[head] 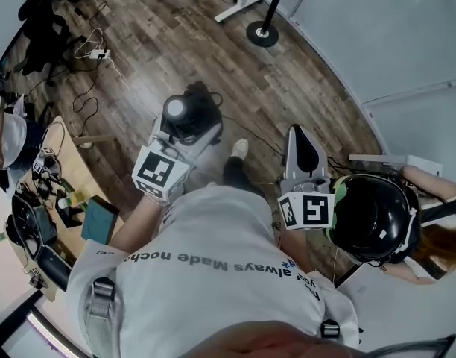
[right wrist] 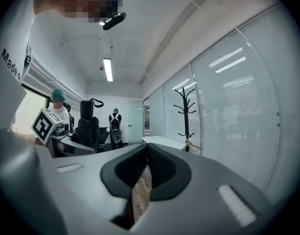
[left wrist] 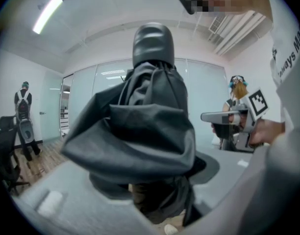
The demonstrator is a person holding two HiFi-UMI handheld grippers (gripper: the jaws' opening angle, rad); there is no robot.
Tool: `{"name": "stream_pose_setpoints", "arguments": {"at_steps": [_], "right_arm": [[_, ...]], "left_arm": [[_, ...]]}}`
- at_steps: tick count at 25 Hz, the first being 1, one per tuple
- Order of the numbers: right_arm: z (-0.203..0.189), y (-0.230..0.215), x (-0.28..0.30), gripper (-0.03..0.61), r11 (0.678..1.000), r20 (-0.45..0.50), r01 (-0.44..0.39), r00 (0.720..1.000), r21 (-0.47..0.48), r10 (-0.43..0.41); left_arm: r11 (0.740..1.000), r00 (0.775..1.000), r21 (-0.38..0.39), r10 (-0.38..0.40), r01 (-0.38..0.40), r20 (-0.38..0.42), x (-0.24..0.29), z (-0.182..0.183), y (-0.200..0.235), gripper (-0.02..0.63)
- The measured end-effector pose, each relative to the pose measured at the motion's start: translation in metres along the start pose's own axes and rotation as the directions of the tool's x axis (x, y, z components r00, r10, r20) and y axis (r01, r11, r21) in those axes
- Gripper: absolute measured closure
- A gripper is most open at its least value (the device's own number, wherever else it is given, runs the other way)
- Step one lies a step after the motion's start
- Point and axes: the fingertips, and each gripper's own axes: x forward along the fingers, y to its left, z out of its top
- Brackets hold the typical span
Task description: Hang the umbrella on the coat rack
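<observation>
A folded black umbrella (head: pixel 189 115) stands upright in my left gripper (head: pixel 185 134), which is shut on it; its rounded end cap points up. In the left gripper view the umbrella's bunched fabric (left wrist: pixel 140 131) fills the gap between the grey jaws and hides their tips. My right gripper (head: pixel 299 133) is held beside it, shut, with nothing between its black pads (right wrist: pixel 157 163). The black coat rack (right wrist: pixel 184 114) stands by the glass wall ahead to the right; its round base (head: pixel 262 33) shows at the top of the head view.
A person in a black helmet (head: pixel 373 215) stands close at my right. A cluttered desk (head: pixel 73 171) is at the left, and cables (head: pixel 94 51) lie on the wooden floor. A wooden hanger (right wrist: pixel 191 145) hangs low on the rack. Another person (right wrist: pixel 114 126) stands further back.
</observation>
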Motion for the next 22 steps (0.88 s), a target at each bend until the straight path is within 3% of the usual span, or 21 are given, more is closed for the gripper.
{"name": "stream_pose_setpoints", "arguments": {"at_steps": [9, 22], "right_arm": [[0.011, -0.154, 0.107, 0.577, 1.0, -0.019, 0.003, 1.0, 0.015, -0.003], [0.023, -0.244, 0.222, 0.577, 1.0, -0.011, 0.005, 1.0, -0.003, -0.005]], "left_arm": [[0.999, 0.999, 0.004, 0.044, -0.044, 0.008, 0.173, 0.047, 0.062, 0.327], [1.0, 0.999, 0.008, 0.026, -0.026, 0.021, 0.297, 0.081, 0.129, 0.327]]}}
